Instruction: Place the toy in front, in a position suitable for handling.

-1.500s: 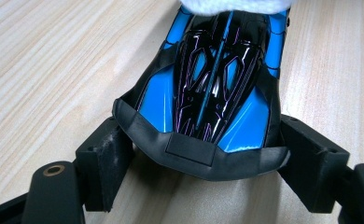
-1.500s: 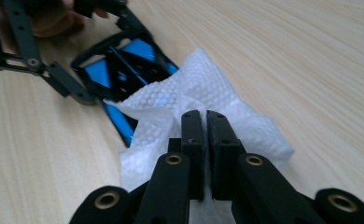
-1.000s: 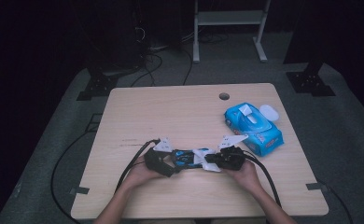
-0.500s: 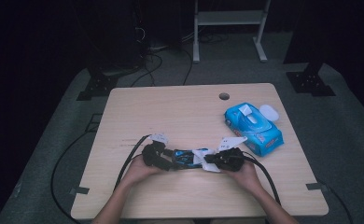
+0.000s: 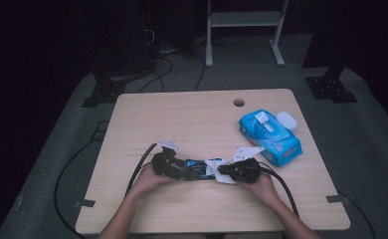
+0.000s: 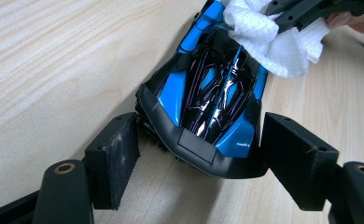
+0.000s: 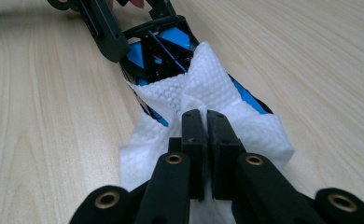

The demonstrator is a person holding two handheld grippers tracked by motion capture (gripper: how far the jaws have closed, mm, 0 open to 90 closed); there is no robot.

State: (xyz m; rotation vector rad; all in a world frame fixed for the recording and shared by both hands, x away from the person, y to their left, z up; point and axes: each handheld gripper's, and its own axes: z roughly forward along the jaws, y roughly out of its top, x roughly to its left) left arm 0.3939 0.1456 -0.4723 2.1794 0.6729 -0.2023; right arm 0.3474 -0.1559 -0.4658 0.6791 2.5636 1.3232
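I'm wiping a toy car (image 5: 194, 168) on the table (image 5: 192, 119), near my edge, between my two tongs. Left tongs (image 6: 196, 161) straddle one end of the car, jaws spread either side of its black bumper; in the left gripper view there's a gap on the left pad, and the right pad looks just at the body, so I call them open, bracing more than clamping. Reason for that hold: the car has wheels and would roll off under the wipe, so I pin it from the end. Right tongs (image 7: 203, 135) are closed tight on a white wipe (image 7: 203, 93), pinched at a fold so the loose part drapes over the far end of the car. The wipe touches the blue and black bodywork and covers that end; the end by the left tongs is bare and glossy. In the high view the left tongs (image 5: 164, 162) and right tongs (image 5: 242, 169) face each other along the car's length, with the wipe (image 5: 214, 167) bunched between them, hands low on the table. The wipe pack (image 5: 269, 130) sits off to the right, well apart from the car, lid flipped open, near enough for a fresh sheet. My guess is the wiping is partway through, with the middle and left-side end not yet covered. Risk: the car slipping sideways out of the loose left hold.
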